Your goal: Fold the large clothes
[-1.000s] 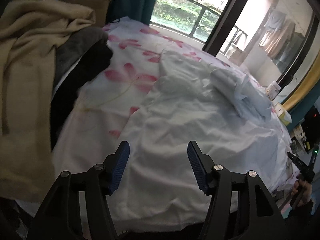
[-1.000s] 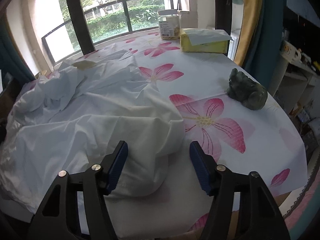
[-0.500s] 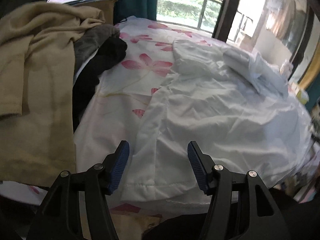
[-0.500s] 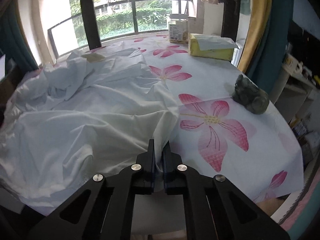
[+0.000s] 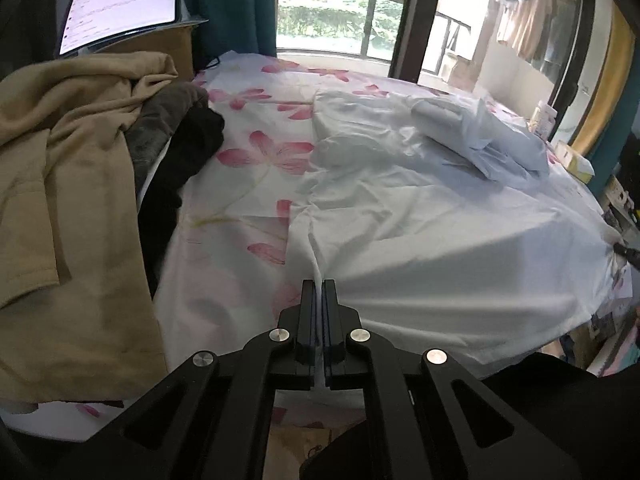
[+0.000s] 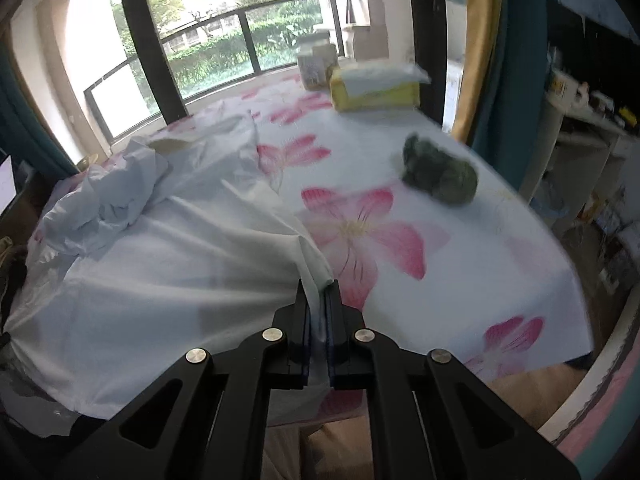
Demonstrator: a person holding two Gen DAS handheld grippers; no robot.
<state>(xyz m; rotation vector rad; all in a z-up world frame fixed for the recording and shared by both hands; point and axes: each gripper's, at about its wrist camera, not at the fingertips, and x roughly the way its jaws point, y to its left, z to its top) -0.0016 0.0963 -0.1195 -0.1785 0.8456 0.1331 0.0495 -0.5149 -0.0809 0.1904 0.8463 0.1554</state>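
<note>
1. White garment (image 5: pixel 420 216): its near hem was hidden behind the left gripper (image 5: pixel 319 292), and the pinched fold was lost between the closed jaws.
2. Same garment (image 6: pixel 160 280) in the right wrist view: its left end ran out of the picture.
3. Green lump (image 6: pixel 440 174), right of the garment: motion-blurred, kind not told.
4. Jar (image 6: pixel 316 66) beyond the garment: label unreadable.
5. Screen (image 5: pixel 120 10), far left of the garment: text too small to read.
</note>
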